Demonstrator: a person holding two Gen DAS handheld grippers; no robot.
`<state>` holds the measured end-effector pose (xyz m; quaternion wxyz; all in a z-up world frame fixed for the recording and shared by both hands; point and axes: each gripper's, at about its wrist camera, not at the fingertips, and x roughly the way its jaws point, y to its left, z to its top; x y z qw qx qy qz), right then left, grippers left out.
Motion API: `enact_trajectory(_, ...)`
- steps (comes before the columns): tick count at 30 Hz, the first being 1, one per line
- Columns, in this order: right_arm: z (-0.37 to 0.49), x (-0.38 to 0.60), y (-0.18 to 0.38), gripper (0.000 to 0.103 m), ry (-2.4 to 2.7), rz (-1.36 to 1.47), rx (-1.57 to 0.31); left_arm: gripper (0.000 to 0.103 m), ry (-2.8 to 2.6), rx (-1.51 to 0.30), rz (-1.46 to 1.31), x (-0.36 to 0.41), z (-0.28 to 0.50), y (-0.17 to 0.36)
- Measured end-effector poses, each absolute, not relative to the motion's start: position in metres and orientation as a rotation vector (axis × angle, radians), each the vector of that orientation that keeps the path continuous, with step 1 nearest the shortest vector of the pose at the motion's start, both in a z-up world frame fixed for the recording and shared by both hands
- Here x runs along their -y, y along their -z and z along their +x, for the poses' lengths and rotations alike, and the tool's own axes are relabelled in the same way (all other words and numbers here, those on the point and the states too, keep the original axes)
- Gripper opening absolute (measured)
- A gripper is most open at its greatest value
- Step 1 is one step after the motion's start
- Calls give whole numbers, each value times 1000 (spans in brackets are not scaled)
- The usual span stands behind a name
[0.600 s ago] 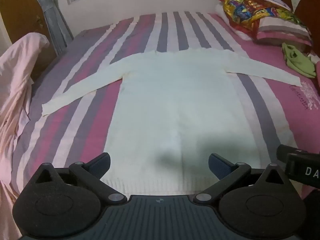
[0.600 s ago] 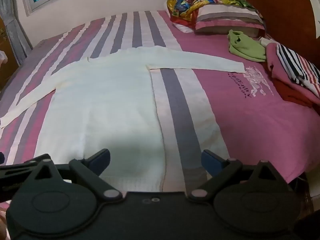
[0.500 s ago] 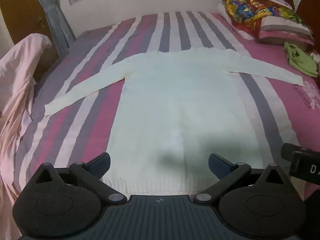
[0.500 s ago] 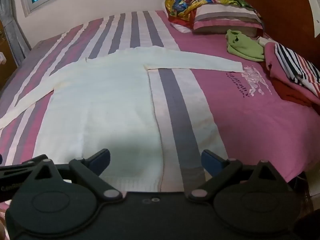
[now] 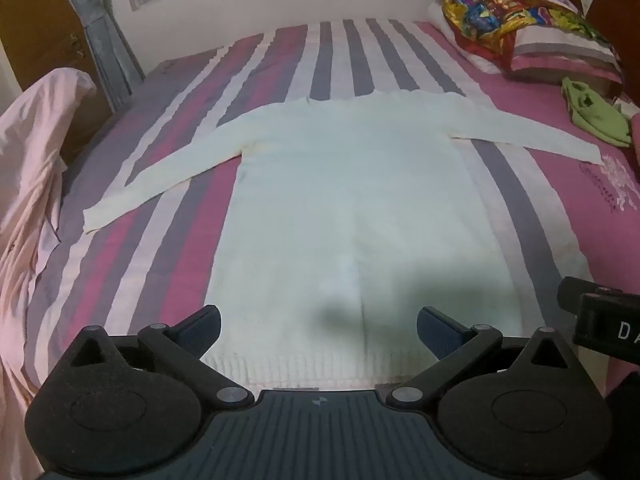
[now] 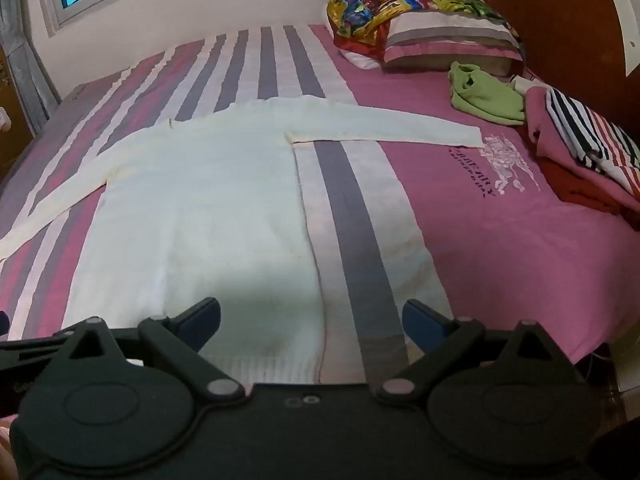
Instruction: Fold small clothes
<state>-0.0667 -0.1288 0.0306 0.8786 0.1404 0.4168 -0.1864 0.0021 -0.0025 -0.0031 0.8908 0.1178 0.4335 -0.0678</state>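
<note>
Cream-white knitted long-sleeved sweater point(image 5: 360, 200) lying flat on a bed covered by a pink, grey and white striped bedsheet point(image 5: 256, 92), both sleeves spread outward, the ribbed hem nearest the cameras; left gripper point(image 5: 319, 326) held above the hem, its two blue-tipped fingers spread wide apart and holding nothing; right gripper point(image 6: 311, 322) likewise held with fingers wide apart and empty, positioned over the sweater's right side edge and the adjoining grey stripe; a dark part of the right tool visible at the right margin of the left wrist view. Crumpled green garment point(image 6: 486, 94) resting beyond the right cuff, near a striped pillow point(image 6: 448, 46) draped with a multicoloured patterned cloth point(image 6: 376, 2); pale pink fabric point(image 5: 32, 184) heaped at the bed's left edge; a pile of red and striped clothing point(image 6: 588, 148) at the right.
</note>
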Motion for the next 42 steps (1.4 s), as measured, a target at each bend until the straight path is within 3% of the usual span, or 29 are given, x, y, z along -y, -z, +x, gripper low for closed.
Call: enact_trajectory(42, -60, 122, -19, 98, 345, 277, -932, 103, 115, -901, 235, -1, 4, 10)
